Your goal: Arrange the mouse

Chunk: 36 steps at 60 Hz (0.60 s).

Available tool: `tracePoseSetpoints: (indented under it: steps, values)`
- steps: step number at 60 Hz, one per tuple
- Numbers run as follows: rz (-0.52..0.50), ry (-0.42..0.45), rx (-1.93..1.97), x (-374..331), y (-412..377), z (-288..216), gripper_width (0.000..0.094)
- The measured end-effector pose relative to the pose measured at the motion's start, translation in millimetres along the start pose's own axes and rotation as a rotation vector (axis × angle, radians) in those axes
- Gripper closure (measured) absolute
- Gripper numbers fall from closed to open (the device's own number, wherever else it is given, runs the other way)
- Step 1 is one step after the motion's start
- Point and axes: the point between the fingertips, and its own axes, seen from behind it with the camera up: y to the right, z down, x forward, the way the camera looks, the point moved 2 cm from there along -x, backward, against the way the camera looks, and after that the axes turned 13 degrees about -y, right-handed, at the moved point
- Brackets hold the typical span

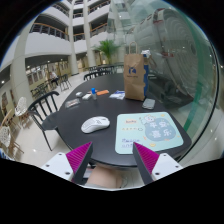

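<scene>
Mouse [96, 124], white and rounded, lies on the dark round table [75, 112] a little left of the frame's centre, well ahead of the gripper [113, 158] and apart from both fingers. The claw stands wide, holding nothing: its two pink pads [80, 157] show at the bottom of the frame, with a pale surface between them that cannot be made out. Just right of the mouse, with a strip of bare tabletop between, lies a light green mouse pad [148, 130] printed with small pictures; its near edge runs close to the table's near rim, and its right corner reaches toward the rim at the right of the frame. Bare dark tabletop spreads left of the mouse as far as the curved table edge. Farther back, toward the upper centre, a brown paper bag [133, 76] stands upright, with some flat papers and small items beside it that are too small to tell apart. A dark chair [40, 105] stands at the table's left edge, and a light tiled floor opens beyond it at the left of the frame.
</scene>
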Motion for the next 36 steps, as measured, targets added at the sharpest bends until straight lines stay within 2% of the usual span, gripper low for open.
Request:
tracePoseSetpoints:
  steps: [12,23,31,36]
  values:
    - [-0.04,0.014,-0.038,12.9,-17.9,-6.0,0.0094]
    - [-0.123,0.017,-0.114,64.4,-74.0,-14.1,0.0092]
    - [-0.156,-0.052,-0.143,118.3,-99.9,-9.7,0.0095]
    - [-0.113,-0.045,-0.165,134.3,-104.4,-20.7,0.0095]
